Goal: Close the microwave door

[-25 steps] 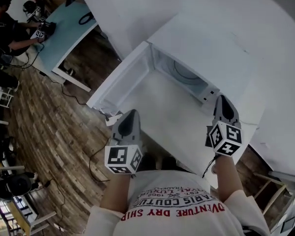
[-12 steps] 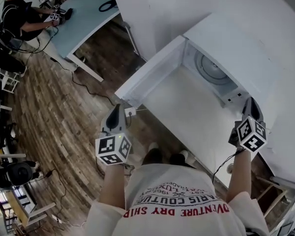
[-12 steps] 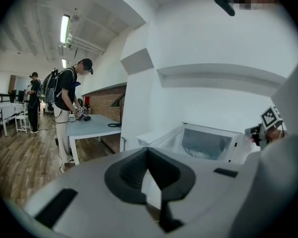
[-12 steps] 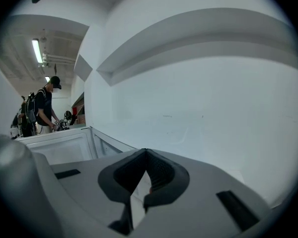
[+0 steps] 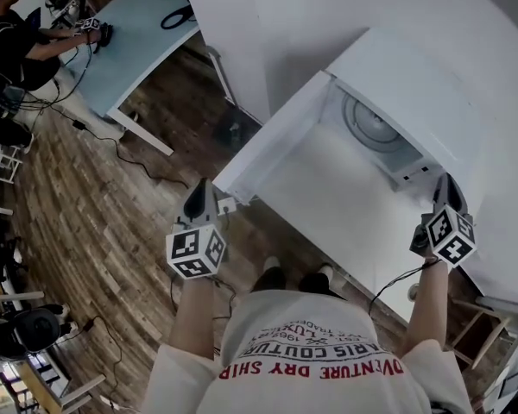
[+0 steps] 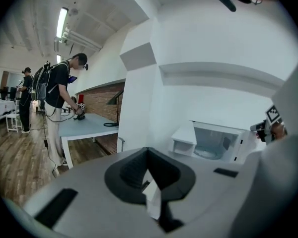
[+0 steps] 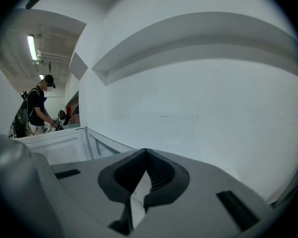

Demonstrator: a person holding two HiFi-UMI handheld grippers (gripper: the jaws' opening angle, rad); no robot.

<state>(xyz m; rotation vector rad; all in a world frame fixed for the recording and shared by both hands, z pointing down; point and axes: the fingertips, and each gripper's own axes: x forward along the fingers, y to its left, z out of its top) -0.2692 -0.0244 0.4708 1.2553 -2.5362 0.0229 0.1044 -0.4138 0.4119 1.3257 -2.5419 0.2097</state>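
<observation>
The white microwave point(image 5: 414, 102) stands on a white counter point(image 5: 328, 205) with its door point(image 5: 272, 141) swung wide open to the left, showing the glass turntable point(image 5: 373, 126). My left gripper point(image 5: 198, 197) hangs over the wood floor just left of the door's free edge, jaws shut and empty. My right gripper point(image 5: 447, 195) is by the microwave's front right corner, also shut and empty. In the left gripper view the left gripper point(image 6: 148, 152) points toward the open microwave point(image 6: 214, 140). In the right gripper view the right gripper point(image 7: 146, 153) faces the white wall, the door point(image 7: 59, 147) at left.
A pale blue table point(image 5: 129, 46) stands at the upper left with a person point(image 5: 17, 37) working at it. A white wall column point(image 5: 233, 33) rises beside the microwave. Cables trail over the wood floor point(image 5: 95, 222). Chairs and gear line the left edge.
My left gripper has moved off the counter to the left, now past the door's free edge. My right gripper has shifted right, beside the microwave's front corner. The door stays open.
</observation>
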